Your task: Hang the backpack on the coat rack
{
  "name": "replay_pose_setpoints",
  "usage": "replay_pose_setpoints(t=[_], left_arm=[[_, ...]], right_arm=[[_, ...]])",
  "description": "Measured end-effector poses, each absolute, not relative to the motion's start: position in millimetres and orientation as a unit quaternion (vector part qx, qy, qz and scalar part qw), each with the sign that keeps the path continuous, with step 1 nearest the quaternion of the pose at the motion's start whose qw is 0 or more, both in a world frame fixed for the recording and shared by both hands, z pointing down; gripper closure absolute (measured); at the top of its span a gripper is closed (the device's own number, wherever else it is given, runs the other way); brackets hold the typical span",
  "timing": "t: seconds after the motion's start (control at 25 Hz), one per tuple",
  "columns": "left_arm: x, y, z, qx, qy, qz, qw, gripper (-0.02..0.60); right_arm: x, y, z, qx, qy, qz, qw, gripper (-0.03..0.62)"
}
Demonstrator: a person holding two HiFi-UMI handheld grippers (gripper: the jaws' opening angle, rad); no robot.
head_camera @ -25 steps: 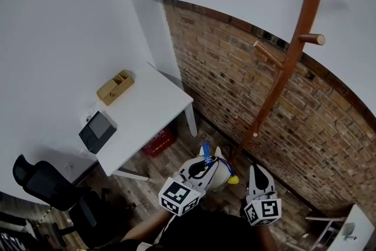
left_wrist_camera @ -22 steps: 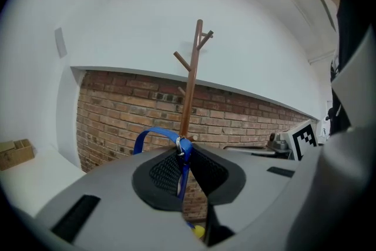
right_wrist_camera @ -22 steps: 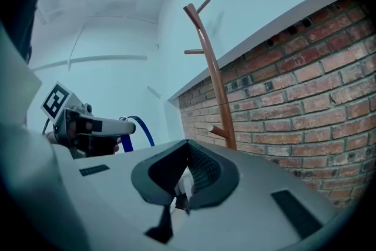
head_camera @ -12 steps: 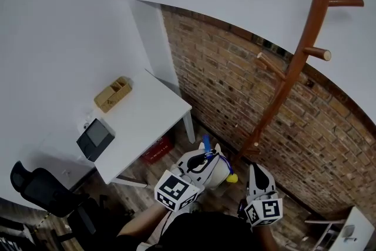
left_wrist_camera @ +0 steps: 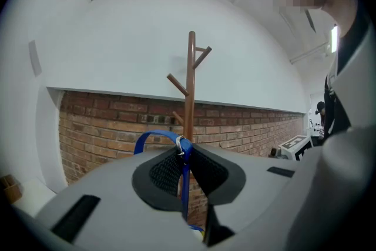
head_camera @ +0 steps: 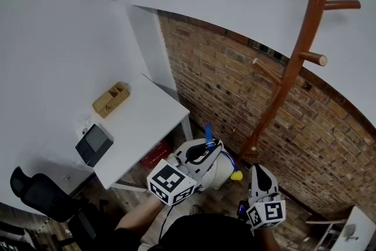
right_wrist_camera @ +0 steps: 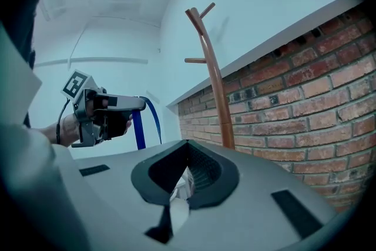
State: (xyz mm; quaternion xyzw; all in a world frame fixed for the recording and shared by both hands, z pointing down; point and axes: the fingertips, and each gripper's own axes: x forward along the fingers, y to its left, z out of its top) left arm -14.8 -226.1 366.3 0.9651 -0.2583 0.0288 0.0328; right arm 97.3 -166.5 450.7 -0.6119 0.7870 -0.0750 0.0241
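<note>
The wooden coat rack (head_camera: 292, 67) stands against the brick wall, its pegs high up. In the head view, the white backpack (head_camera: 218, 171), with a yellow bit at its side, hangs low between my two grippers. My left gripper (head_camera: 205, 151) is shut on the backpack's blue strap (head_camera: 207, 130), whose loop sticks up above the jaws. In the left gripper view the blue strap (left_wrist_camera: 184, 176) runs down between the shut jaws of the left gripper (left_wrist_camera: 183, 157), with the coat rack (left_wrist_camera: 190, 91) straight ahead. My right gripper (head_camera: 259, 170) is shut on white backpack fabric (right_wrist_camera: 179, 200).
A white desk (head_camera: 138, 126) at the left carries a wooden organiser (head_camera: 111, 99) and a dark device (head_camera: 93, 144). A red crate (head_camera: 155, 155) sits under it, and a black office chair (head_camera: 41, 194) stands at lower left. The brick wall (head_camera: 235, 97) runs behind the rack.
My left gripper has risen a little with the blue strap, and the backpack hangs slightly higher. The right gripper has hardly moved.
</note>
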Motion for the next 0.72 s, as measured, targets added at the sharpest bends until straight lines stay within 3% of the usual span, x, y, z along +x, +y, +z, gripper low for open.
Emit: replay_pose_setpoints(t=[0.72], left_arm=[[10.7, -247.3, 304.9, 0.979, -0.204, 0.028, -0.003, 0.538]], right_arm=[[112.5, -161.6, 446.0, -0.627, 0.775, -0.071, 0.032, 0.582]])
